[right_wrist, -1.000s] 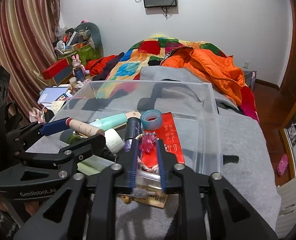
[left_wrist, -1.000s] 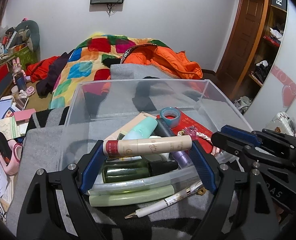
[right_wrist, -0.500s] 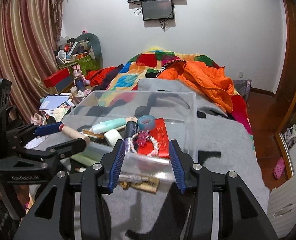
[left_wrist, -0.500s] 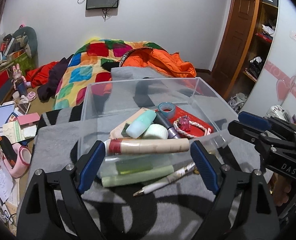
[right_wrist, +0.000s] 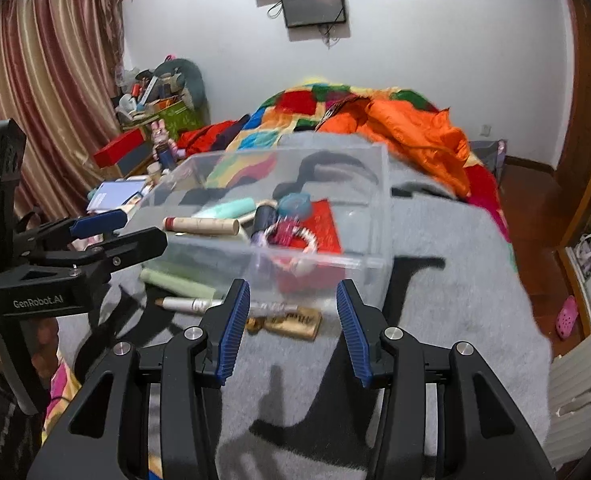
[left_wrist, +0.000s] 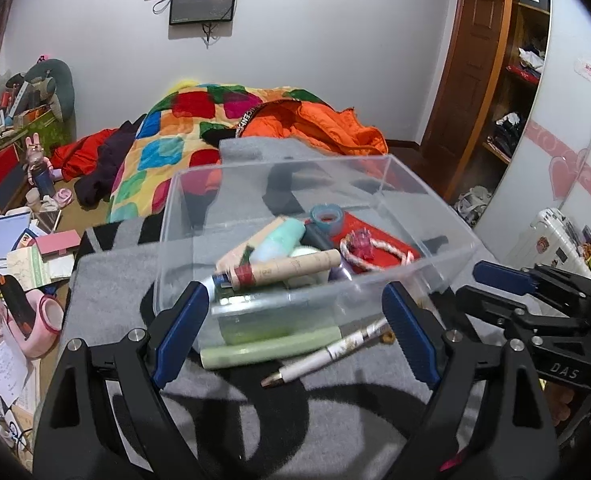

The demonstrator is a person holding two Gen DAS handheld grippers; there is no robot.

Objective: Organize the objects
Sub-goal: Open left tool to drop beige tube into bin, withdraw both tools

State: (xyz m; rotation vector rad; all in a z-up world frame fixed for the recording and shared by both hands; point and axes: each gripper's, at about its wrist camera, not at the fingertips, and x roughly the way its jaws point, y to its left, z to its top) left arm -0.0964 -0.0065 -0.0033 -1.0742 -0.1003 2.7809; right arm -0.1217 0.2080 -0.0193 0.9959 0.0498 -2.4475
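Observation:
A clear plastic bin [left_wrist: 295, 162] stands on a grey blanket [left_wrist: 107, 280]. Inside lie a beige tube with a red band [left_wrist: 291, 272], a mint tube [left_wrist: 277, 242], a teal tape roll [left_wrist: 326, 218], a red packet [left_wrist: 387, 240] and a rope bracelet with a pink charm [right_wrist: 291, 236]. In front of the bin lie a pale green tube [left_wrist: 271, 346], a white pen [left_wrist: 327, 356] and a wooden tag [right_wrist: 295, 322]. My left gripper [left_wrist: 293, 334] is open and holds nothing, just short of the bin's near wall. My right gripper [right_wrist: 293, 332] is open and holds nothing, above the tag.
Behind the bin a patchwork quilt [left_wrist: 167, 148] and an orange jacket [left_wrist: 315, 124] lie heaped on the bed. Papers, boxes and a pink object [left_wrist: 43, 320] crowd the floor at the left. A wooden wardrobe [left_wrist: 507, 80] and a white suitcase [left_wrist: 555, 240] stand at the right.
The beige tube that sat between the left pads now lies in the bin. The right gripper opened off the bracelet, which rests in the bin. Both grippers drew back.

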